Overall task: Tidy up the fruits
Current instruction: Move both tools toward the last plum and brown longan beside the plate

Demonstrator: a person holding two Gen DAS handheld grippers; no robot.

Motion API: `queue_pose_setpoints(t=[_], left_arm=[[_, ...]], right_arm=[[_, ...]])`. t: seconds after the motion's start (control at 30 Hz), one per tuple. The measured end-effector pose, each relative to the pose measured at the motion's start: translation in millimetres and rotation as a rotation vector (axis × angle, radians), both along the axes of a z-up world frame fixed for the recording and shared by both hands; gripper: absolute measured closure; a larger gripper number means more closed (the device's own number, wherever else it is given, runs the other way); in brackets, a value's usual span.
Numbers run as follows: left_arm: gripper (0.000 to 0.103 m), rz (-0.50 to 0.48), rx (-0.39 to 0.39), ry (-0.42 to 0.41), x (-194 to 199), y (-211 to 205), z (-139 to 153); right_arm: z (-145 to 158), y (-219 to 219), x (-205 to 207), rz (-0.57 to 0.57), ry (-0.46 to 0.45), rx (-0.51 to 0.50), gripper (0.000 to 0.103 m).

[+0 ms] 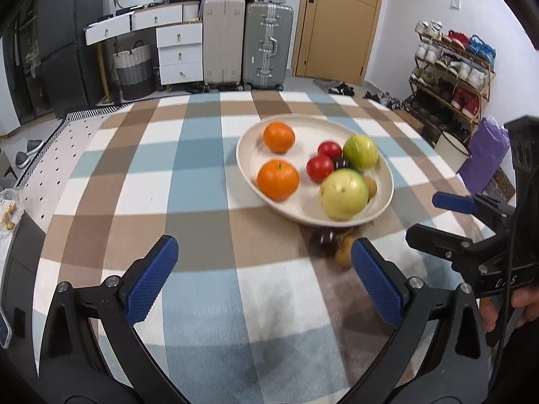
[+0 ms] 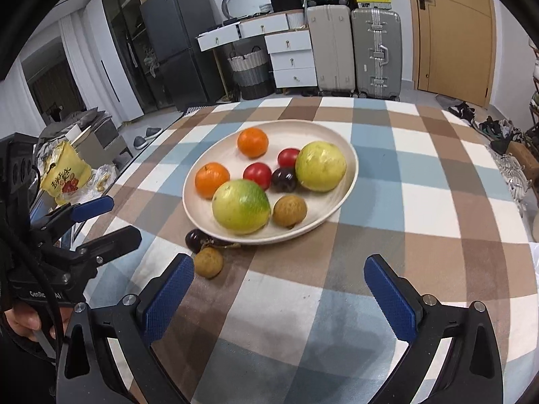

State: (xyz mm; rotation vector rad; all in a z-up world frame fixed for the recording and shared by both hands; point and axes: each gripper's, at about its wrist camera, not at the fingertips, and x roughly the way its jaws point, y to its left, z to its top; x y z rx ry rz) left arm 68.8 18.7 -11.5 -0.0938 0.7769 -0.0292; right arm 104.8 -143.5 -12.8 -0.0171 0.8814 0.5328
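While both tongs, left [image 1: 264,277] & right [image 2: 278,288], gape empty, 2 fruits lie beside plate [image 2: 350,155].

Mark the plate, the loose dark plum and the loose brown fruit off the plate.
plate [image 2: 331,213], right wrist view, bare near rim.
dark plum [image 2: 194,239], right wrist view, middle.
brown fruit [image 2: 209,262], right wrist view, middle.

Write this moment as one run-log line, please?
left gripper: open, empty | right gripper: open, empty | plate: seven fruits | on cloth: plum, longan
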Motion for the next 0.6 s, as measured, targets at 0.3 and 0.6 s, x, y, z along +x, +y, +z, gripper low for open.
queue_pose_setpoints(t=[0.3,0.6], left_arm=[[0.001,-0.006,-0.01,0.038,-1,1,-18],[0.001,0.006,-0.036,0.066,0,10,-27]], right_arm=[[-18,21,-5,0.057,0.049,-0.036,0.001],[-26,37,-2,0.08,0.048,-0.073,0.001]])
